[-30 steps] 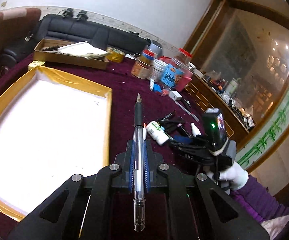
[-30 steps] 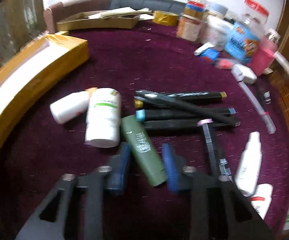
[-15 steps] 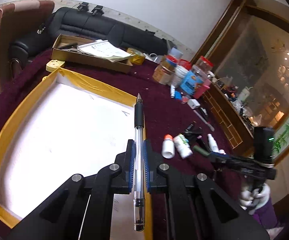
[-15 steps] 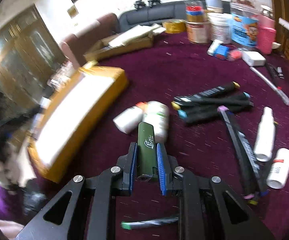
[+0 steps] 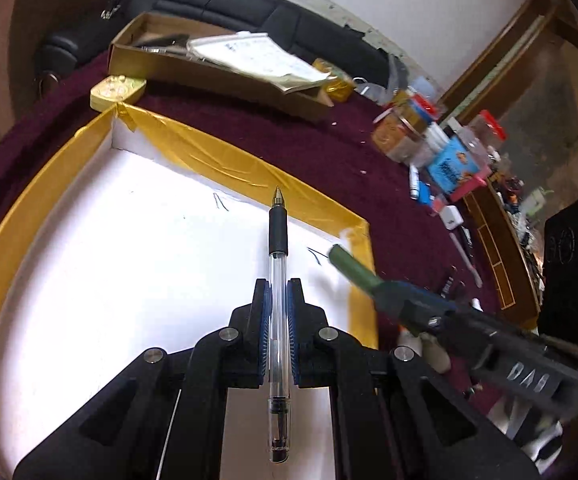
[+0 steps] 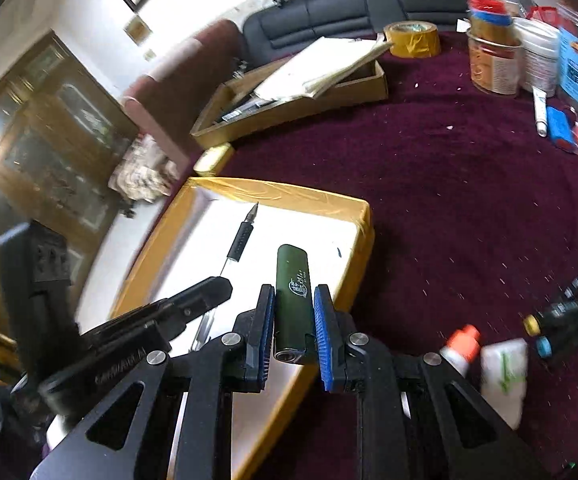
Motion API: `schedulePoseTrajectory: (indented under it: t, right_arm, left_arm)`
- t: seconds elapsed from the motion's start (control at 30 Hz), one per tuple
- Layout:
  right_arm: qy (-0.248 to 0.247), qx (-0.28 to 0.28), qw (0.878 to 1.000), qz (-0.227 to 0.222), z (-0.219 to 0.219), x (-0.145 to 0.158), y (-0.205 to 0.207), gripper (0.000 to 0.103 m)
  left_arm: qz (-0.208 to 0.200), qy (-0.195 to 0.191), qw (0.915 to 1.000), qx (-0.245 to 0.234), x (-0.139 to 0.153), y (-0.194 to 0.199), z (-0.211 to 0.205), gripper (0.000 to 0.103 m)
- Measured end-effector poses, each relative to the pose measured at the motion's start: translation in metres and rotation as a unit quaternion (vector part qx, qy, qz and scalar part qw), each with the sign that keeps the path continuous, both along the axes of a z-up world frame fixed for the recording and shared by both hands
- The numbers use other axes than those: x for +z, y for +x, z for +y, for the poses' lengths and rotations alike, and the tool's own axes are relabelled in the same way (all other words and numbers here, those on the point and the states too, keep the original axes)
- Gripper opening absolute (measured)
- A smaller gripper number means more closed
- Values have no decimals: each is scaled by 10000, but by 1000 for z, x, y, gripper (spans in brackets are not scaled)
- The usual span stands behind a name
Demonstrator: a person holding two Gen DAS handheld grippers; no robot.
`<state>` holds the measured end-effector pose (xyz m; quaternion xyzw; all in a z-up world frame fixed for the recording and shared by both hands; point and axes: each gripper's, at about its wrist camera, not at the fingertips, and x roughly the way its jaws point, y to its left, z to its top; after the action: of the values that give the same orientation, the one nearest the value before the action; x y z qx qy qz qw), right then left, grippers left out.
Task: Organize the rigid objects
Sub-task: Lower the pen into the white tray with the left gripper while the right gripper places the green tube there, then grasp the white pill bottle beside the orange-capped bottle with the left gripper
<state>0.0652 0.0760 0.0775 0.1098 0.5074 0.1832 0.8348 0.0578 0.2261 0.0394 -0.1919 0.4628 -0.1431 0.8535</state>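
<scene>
- Both my grippers have moved over the big tray; a second ago the right one was still low over the pile of markers and bottles.
- My yellow-taped tray (image 5: 205, 160) with the white floor lies on the dark red cloth (image 6: 469, 208).
- My left gripper (image 5: 278, 296) is clamped tight on a clear pen (image 5: 278, 276), its tip pointing at the tray's far rim.
- My right gripper (image 6: 293, 304) squeezes a dark green lighter (image 6: 292, 280) over the tray's near corner.
- White bottles (image 6: 503, 376) and black markers (image 6: 569, 312) lie on the cloth off to the right.
</scene>
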Motion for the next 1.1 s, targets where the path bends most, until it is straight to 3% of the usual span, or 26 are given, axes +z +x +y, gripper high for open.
schedulePoseTrajectory:
  t: [0.23,0.33,0.4,0.5,0.57,0.6,0.63,0.67,0.7,0.77,0.87,0.97,1.1]
  right_arm:
    - [-529,-42,9986,-35,18,-17,10,19]
    - [-571,-22,9982,-174,17,-13,5,33]
    - [-478,-72,9984,-309,10,-4,-2,33]
    - [-538,-133,9961,-687,-4,18,-19,33]
    - [-712,-239,9894,-1244,-22,40,-45,38]
    - [-784,-305,9855,-1471,-30,48,-56,44]
    - [-859,-418,9798,-1755,-41,56,-71,65]
    - [-895,-560,9743,-1992,-56,62,-86,87]
    - [-909,-712,9693,-2170,-71,65,-98,94]
    - [-1023,-1009,9634,-2263,-103,64,-114,95]
    - [-1181,-1520,9595,-2058,-158,47,-129,95]
    - [-1159,-2081,9556,-1737,-213,21,-139,95]
    - [-936,-2603,9489,-1518,-269,-7,-155,95]
  left_arm:
    - [276,-316,9984,388,-26,10,11,7]
    - [303,-425,9974,498,-31,5,15,9]
    - [227,-418,9972,582,-30,-2,17,9]
    - [84,-285,9973,673,-17,-10,18,9]
    - [-140,-282,9973,658,1,-18,16,10]
    - [-303,-246,9973,623,14,-25,13,16]
    - [-487,-200,9970,568,28,-33,8,22]
    - [-671,-122,9963,521,41,-42,1,41]
    - [-811,-52,9955,485,50,-48,-4,63]
    - [-1060,93,9937,364,66,-63,-23,78]
    - [-1078,263,9937,-123,71,-77,-62,78]
    - [-822,450,9935,-645,56,-79,-108,78]
    - [-486,717,9925,-864,30,-75,-151,78]
